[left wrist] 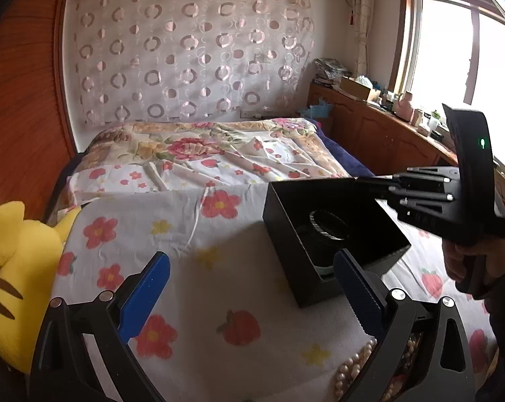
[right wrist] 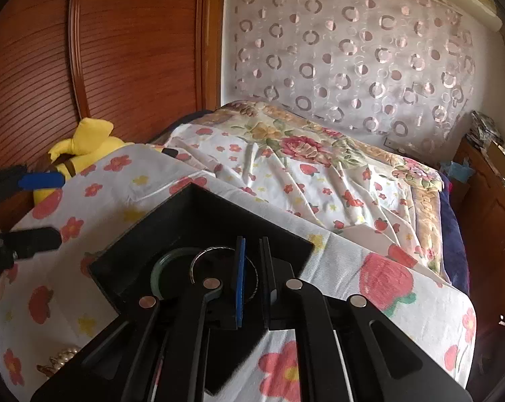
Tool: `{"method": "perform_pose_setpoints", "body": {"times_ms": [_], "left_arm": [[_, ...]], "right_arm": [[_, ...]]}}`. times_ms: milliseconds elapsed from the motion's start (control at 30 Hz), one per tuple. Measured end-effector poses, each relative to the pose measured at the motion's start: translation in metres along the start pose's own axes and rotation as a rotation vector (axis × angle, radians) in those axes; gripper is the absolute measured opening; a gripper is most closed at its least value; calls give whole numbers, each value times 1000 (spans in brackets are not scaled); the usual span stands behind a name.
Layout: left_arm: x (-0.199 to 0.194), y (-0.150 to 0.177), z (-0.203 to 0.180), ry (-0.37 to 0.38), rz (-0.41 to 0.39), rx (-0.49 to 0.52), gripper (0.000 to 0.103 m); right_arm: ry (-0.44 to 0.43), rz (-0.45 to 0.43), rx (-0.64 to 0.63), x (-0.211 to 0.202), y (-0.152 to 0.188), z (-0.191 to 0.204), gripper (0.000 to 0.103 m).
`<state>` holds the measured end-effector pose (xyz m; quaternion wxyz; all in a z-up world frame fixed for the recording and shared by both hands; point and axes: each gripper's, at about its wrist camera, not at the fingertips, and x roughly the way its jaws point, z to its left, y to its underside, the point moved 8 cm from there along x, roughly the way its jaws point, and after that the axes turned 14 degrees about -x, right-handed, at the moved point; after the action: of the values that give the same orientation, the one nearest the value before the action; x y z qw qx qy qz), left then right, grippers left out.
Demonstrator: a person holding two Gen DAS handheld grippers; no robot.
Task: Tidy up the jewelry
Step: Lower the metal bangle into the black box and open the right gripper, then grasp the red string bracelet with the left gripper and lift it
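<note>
A black open jewelry box (left wrist: pixel 333 231) sits on a flowered cloth; it also shows in the right wrist view (right wrist: pixel 192 224). Inside lie a silver bangle (right wrist: pixel 199 261) and a green bangle (right wrist: pixel 158 271); the silver bangle shows in the left view (left wrist: pixel 329 227). My right gripper (right wrist: pixel 252 271) is nearly shut over the box's near wall, fingers close together around the silver bangle's rim or the wall; I cannot tell which. My left gripper (left wrist: pixel 252 281) is open and empty, in front of the box. A pearl necklace (left wrist: pixel 353 368) lies by the left gripper's right finger, and at the lower left of the right view (right wrist: pixel 63 356).
A yellow striped plush toy (left wrist: pixel 14 268) lies at the left edge of the cloth. A bed with a floral quilt (left wrist: pixel 202 154) stretches behind. A wooden wardrobe (right wrist: pixel 118 50) stands at the left, a cluttered wooden cabinet (left wrist: pixel 386 127) under the window at the right.
</note>
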<state>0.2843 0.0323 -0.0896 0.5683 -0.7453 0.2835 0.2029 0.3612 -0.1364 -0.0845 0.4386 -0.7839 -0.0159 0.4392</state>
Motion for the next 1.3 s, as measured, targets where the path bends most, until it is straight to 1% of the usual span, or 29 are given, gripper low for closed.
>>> {"method": "perform_pose_setpoints", "body": {"times_ms": [100,233,400,567,767,867,1033,1100,1133,1167,1200,1267,1300], "left_arm": [[-8,9,-4,7,5,-4,94],[-20,24,-12,12,7,3,94],[-33,47,-19,30,20,-5,95],[-48,70,-26,38,31,-6,95],[-67,94,-27,45,34,-8,95],[-70,107,-28,57,55,-17,95],[-72,125,-35,82,74,3,94],[-72,128,-42,102,81,16,80],[-71,130,-47,107,94,31,69],[-70,131,-50,109,98,42,62],[-69,132,-55,113,104,55,59],[-65,134,-61,112,119,80,45],[-62,134,-65,114,129,93,42]], "right_arm": [[8,-11,17,-14,3,-1,10],[3,-33,55,-41,17,4,10],[-5,-17,67,-71,46,22,10],[-27,5,76,-93,76,49,10],[-54,27,85,-106,102,79,10],[-56,35,95,-109,113,88,10],[-43,64,95,-111,132,95,10],[-40,86,93,-109,143,98,11],[-41,94,95,-109,146,98,11],[-44,102,95,-108,151,100,12],[-46,105,97,-108,154,101,12],[-53,108,103,-109,158,103,13],[-55,107,103,-109,160,104,17]]}}
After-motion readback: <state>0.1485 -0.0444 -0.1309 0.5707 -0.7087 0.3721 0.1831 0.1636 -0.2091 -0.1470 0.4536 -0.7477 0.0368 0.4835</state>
